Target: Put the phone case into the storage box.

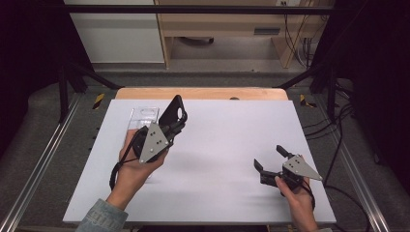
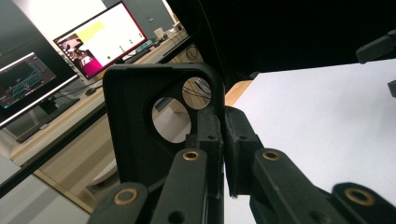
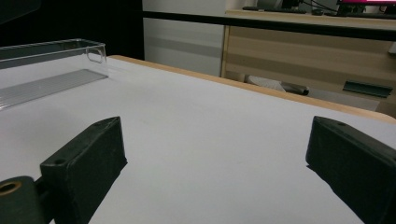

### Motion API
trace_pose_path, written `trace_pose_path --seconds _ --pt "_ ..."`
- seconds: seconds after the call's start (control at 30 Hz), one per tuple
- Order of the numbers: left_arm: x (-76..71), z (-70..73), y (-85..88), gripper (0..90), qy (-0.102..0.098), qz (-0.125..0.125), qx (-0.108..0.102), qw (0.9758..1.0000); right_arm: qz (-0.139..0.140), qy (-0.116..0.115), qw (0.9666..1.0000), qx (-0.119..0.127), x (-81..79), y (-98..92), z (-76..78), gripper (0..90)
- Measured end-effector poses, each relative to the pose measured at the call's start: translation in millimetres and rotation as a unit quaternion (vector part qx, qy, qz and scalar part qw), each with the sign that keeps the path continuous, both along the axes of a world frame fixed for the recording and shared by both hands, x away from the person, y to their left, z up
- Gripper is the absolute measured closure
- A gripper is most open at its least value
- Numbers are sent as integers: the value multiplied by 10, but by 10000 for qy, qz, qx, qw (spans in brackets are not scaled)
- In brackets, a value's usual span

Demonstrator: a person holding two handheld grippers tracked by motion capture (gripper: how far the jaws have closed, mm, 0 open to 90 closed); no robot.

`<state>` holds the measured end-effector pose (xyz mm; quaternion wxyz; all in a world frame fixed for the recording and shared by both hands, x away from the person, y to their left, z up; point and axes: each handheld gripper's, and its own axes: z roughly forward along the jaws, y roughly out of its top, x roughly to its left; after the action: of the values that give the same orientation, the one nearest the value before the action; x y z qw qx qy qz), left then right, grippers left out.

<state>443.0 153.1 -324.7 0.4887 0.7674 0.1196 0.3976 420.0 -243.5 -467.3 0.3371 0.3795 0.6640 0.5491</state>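
where the white table top [image 1: 217, 159] fills the middle of the high view, the stock stands as follows. item one: left gripper [image 1: 180, 126], held in the person's left hand [image 1: 138, 166] over the left part of the table, its grey three-cornered plate facing up; jaws pressed together on the edge of a black phone case [image 1: 174, 112]. item two: the phone case, black, lifted off the table and standing nearly on edge, tilted, its camera cut-out uppermost; in the left gripper view the case [image 2: 135, 121] sits left of the clamped jaws, and the cut-out shows as one large round opening joined to a smaller one, with the room beyond seen through them. item three: clear plastic tray [image 1: 143, 117], lying flat on the far left part of the table, just behind and partly under the left gripper as the high view has it; whether the case touches it cannot be told. the same tray [image 3: 51, 70] appears at upper left in the right gripper view. item four: right gripper [image 1: 270, 159], held in the right hand [image 1: 297, 200] near the table's front right; jaws spread wide, nothing between them, bare table beneath. items one and four lie well apart.
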Motion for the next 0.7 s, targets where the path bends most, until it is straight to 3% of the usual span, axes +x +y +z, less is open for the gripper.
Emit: trace_pose_path --seconds 0.17,0.5,0.7 --pt "46 -3 24 861 -44 36 -85 9999 34 -48 9998 168 -14 -9 2 48" --pt "112 60 102 860 -58 283 -208 9994 38 -120 9999 -22 -43 15 -13 48" --pt "126 133 153 861 -42 503 -346 9981 14 -151 9999 -8 -52 5 -8 48"
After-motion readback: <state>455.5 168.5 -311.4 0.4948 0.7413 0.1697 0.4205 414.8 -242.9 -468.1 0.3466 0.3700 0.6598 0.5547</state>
